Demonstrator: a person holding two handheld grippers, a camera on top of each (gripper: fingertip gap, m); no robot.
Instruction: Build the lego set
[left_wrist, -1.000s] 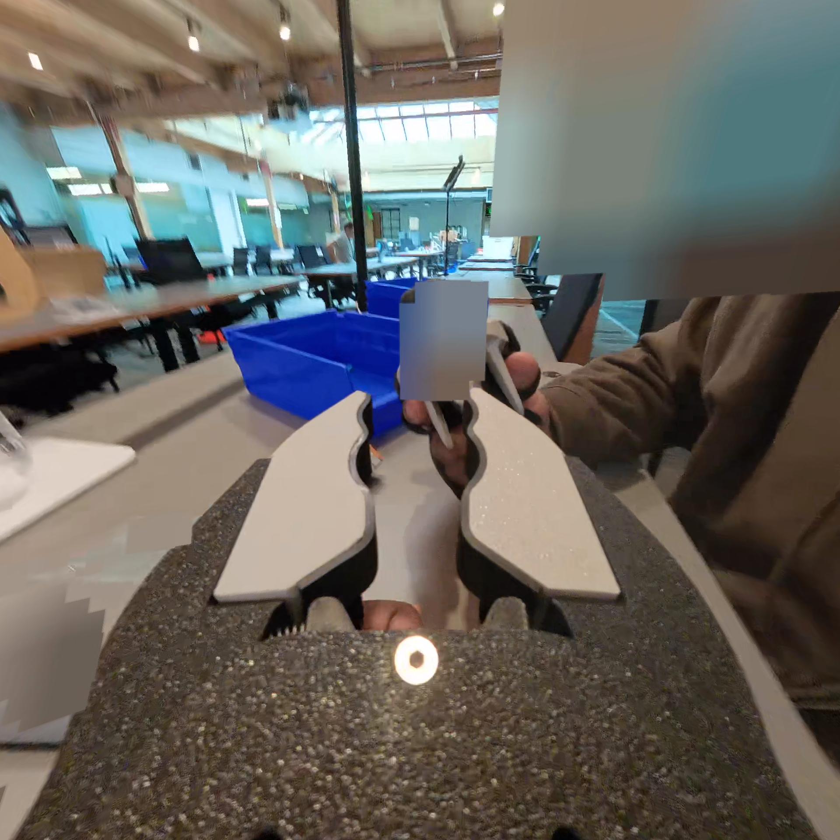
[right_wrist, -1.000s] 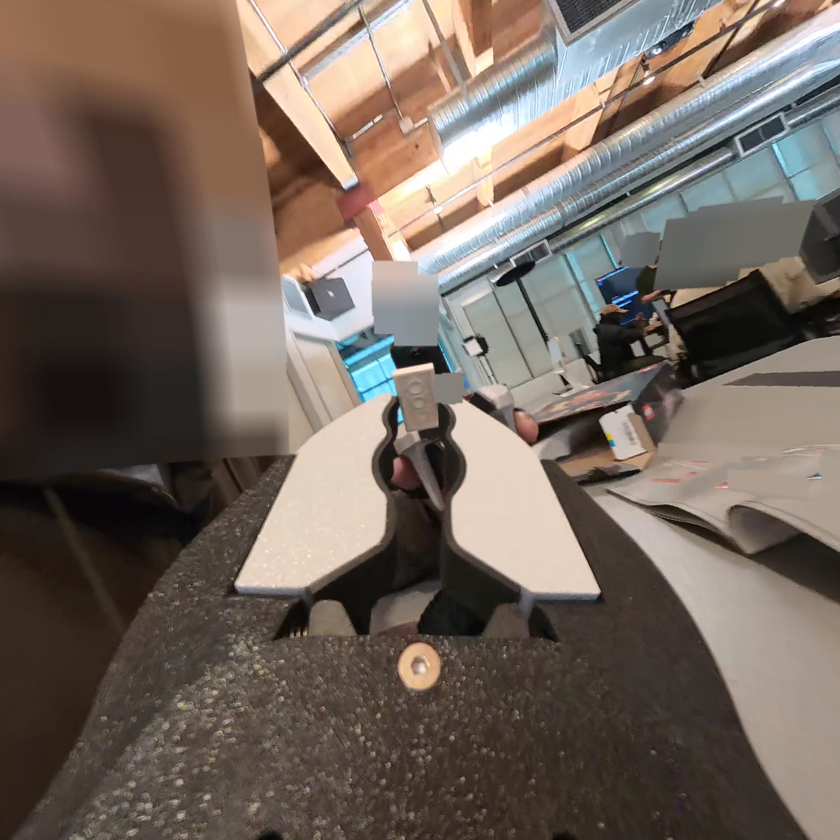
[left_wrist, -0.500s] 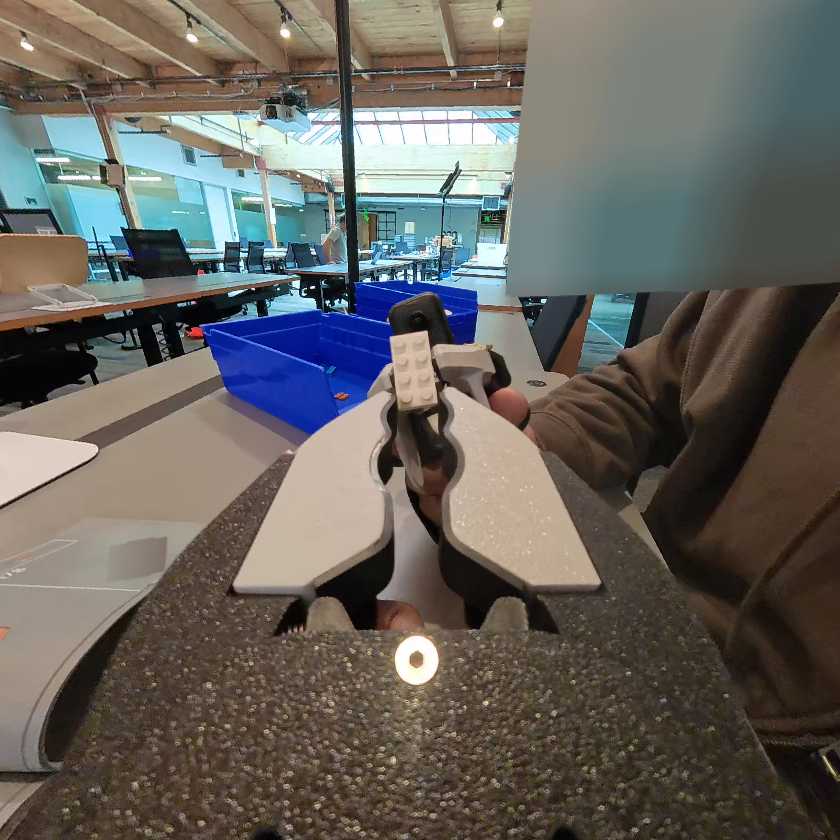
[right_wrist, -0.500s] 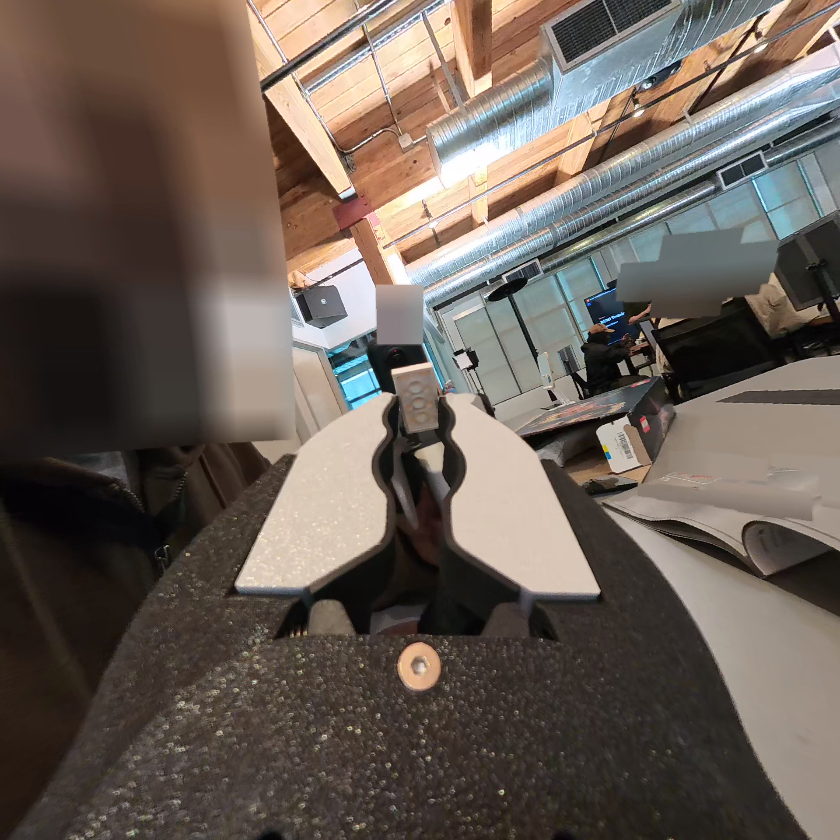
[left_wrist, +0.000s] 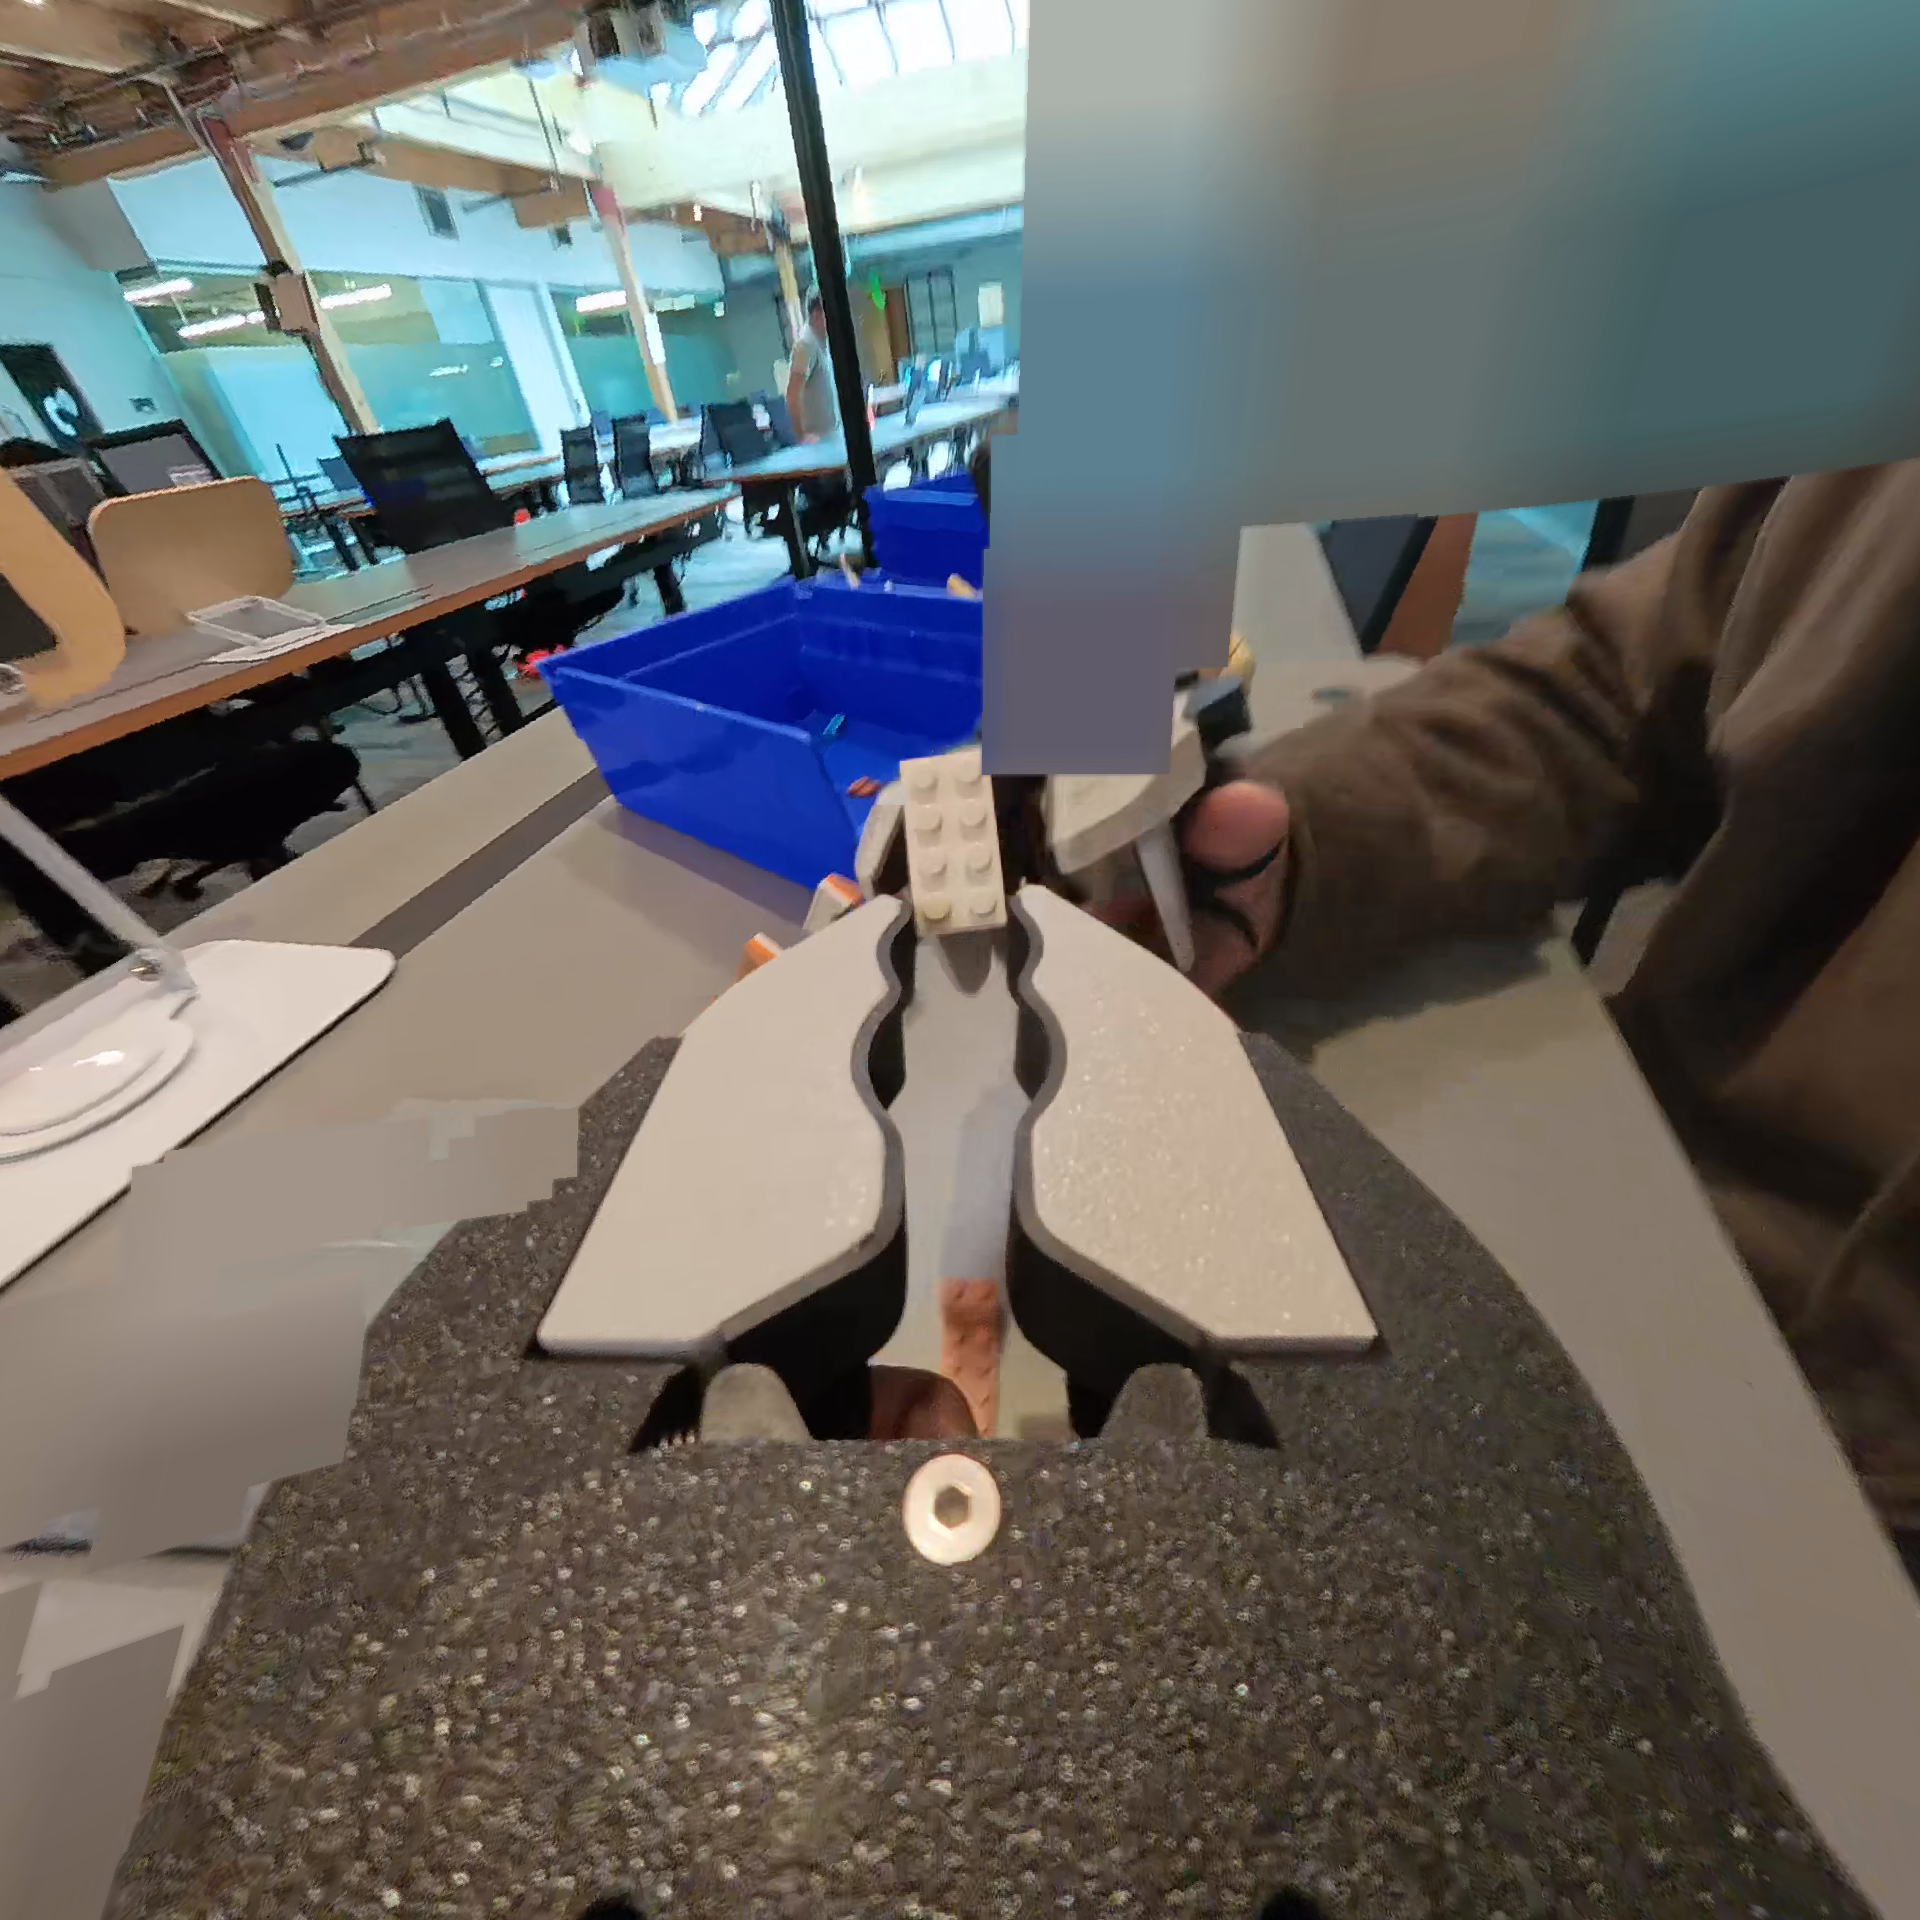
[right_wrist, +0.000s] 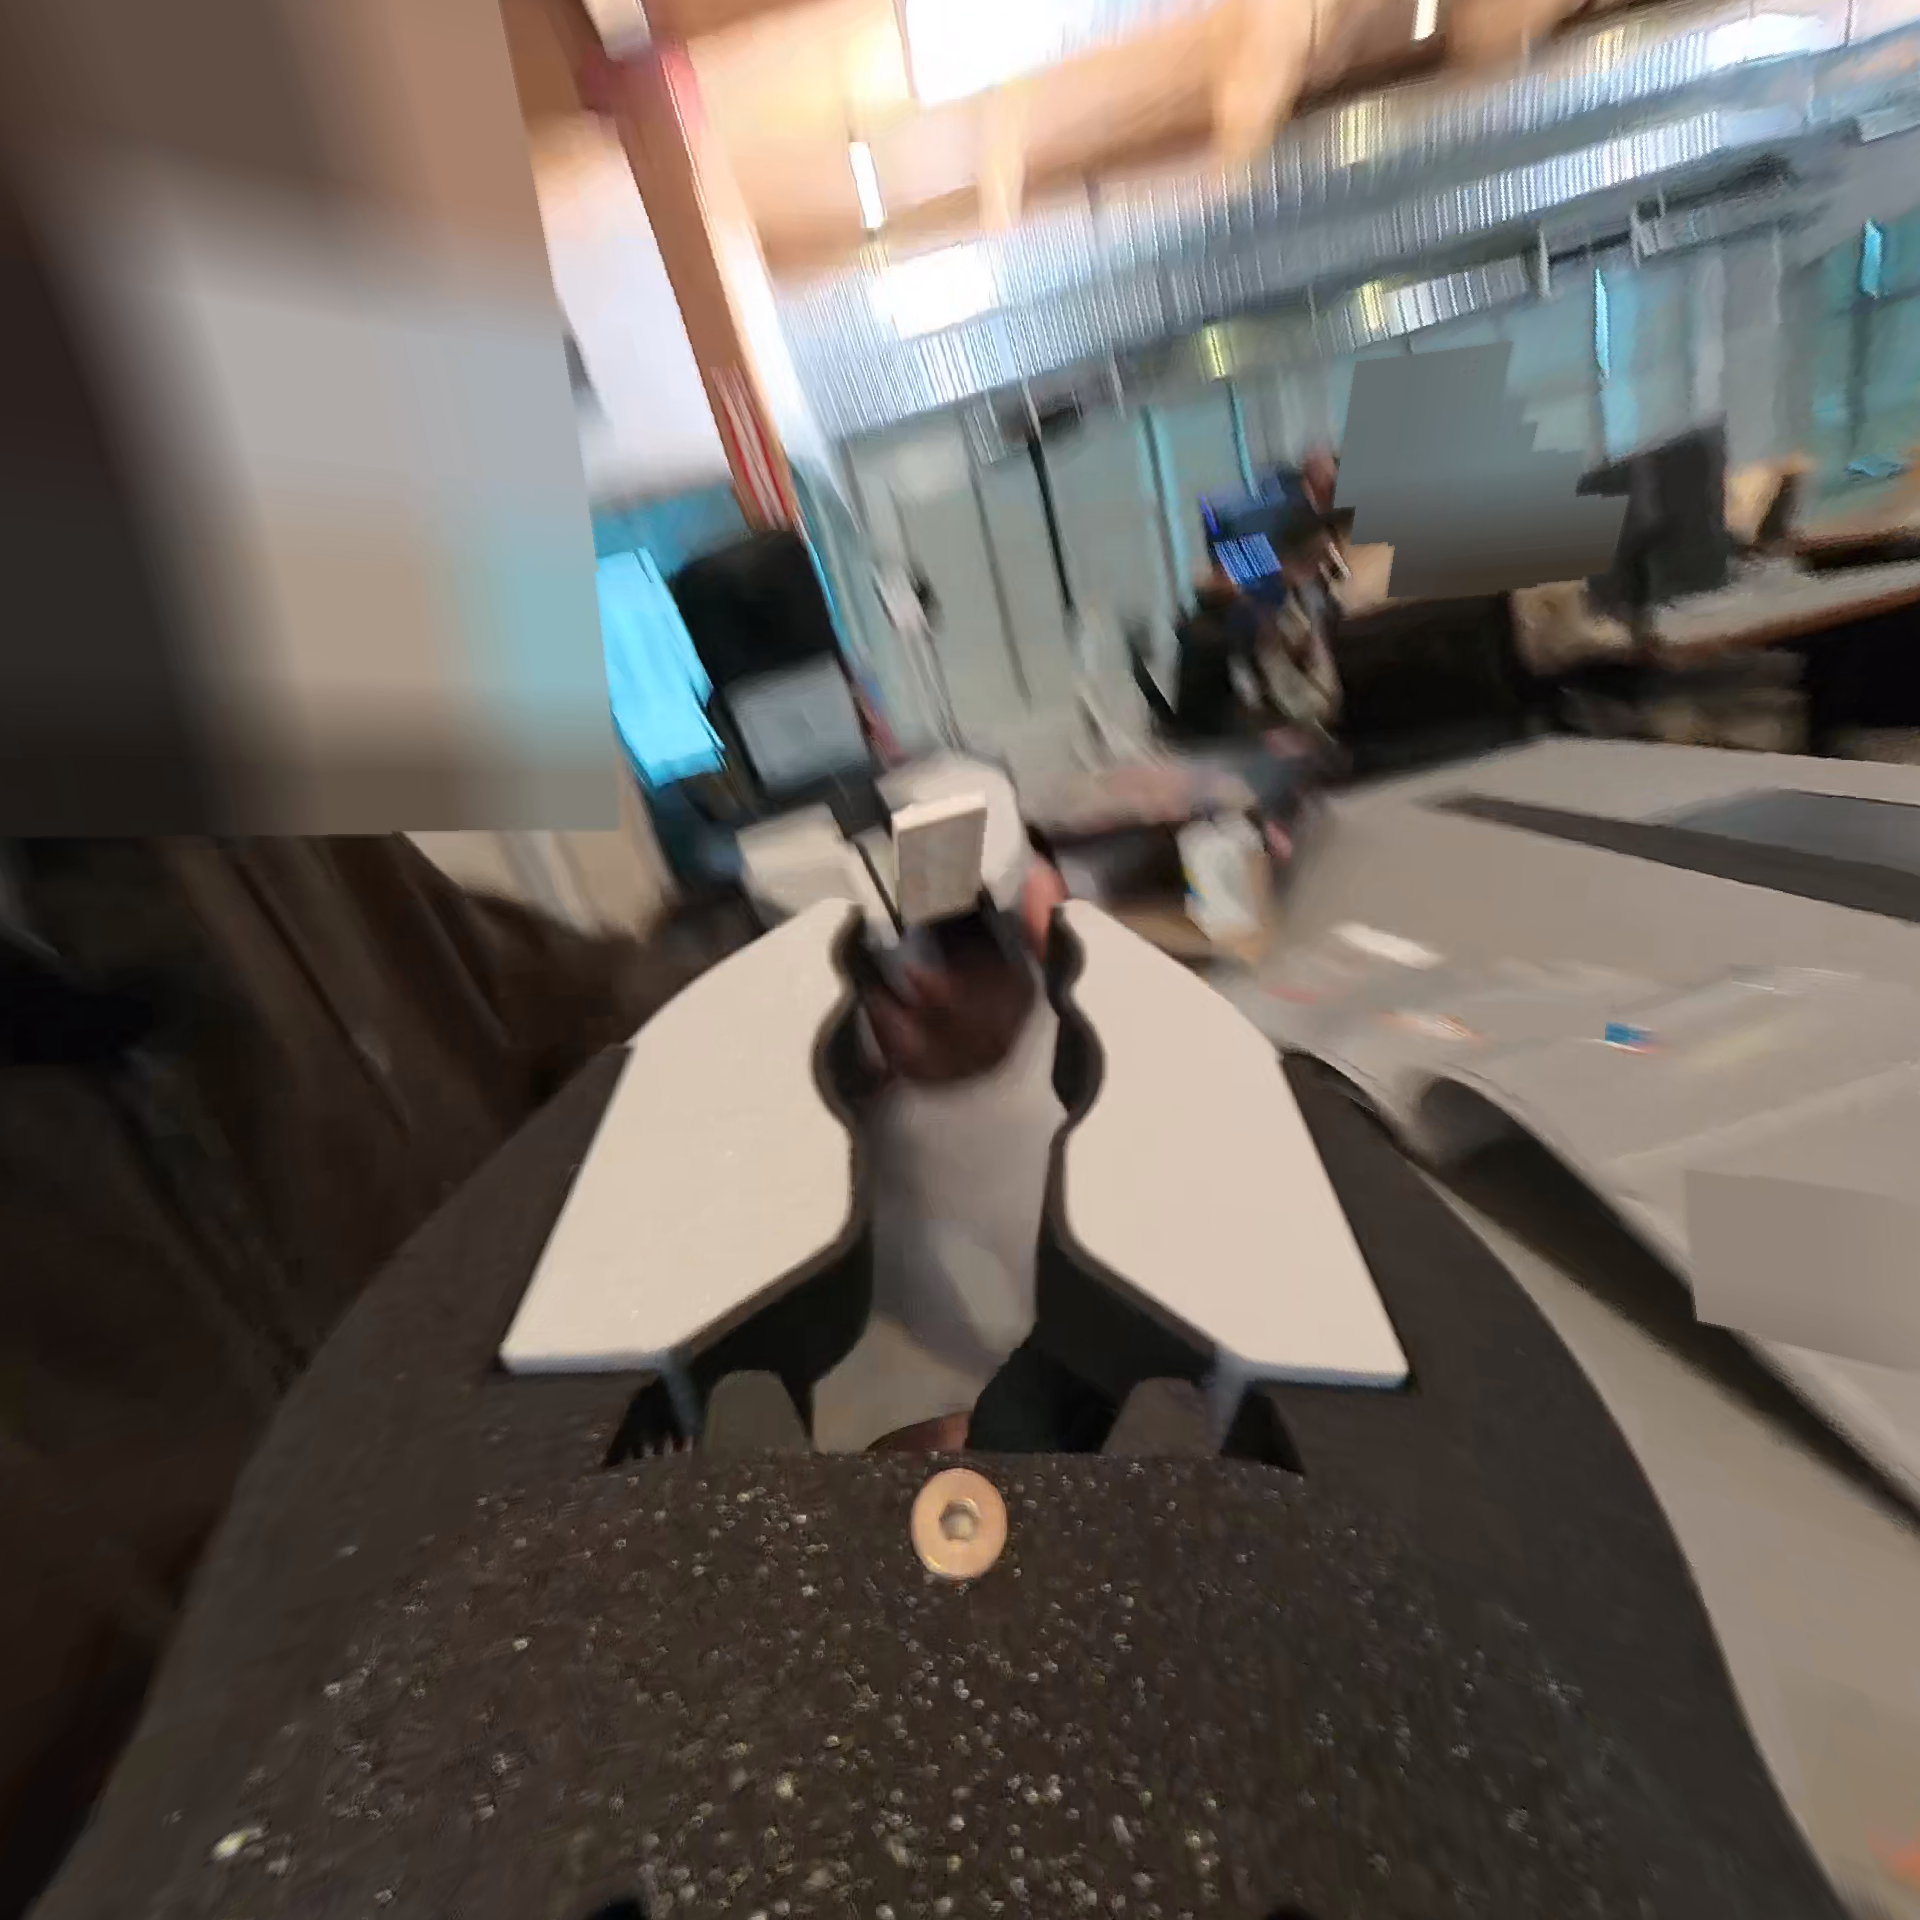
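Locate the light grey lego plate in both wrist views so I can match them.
Left wrist view: grey lego plate stands upright just above centre, studs toward the camera, its lower end pinched between the left claw tips.
Right wrist view: same plate, blurred, just beyond the open right claw, smooth side showing.
Shared landmark: the plate; the person's brown sleeve also shows in both.

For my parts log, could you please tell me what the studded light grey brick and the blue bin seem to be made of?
Studded light grey brick: apparently hard moulded plastic, matte, with crisp round studs. Open-topped blue bin: likely rigid plastic, slightly glossy, with thin uniform walls.
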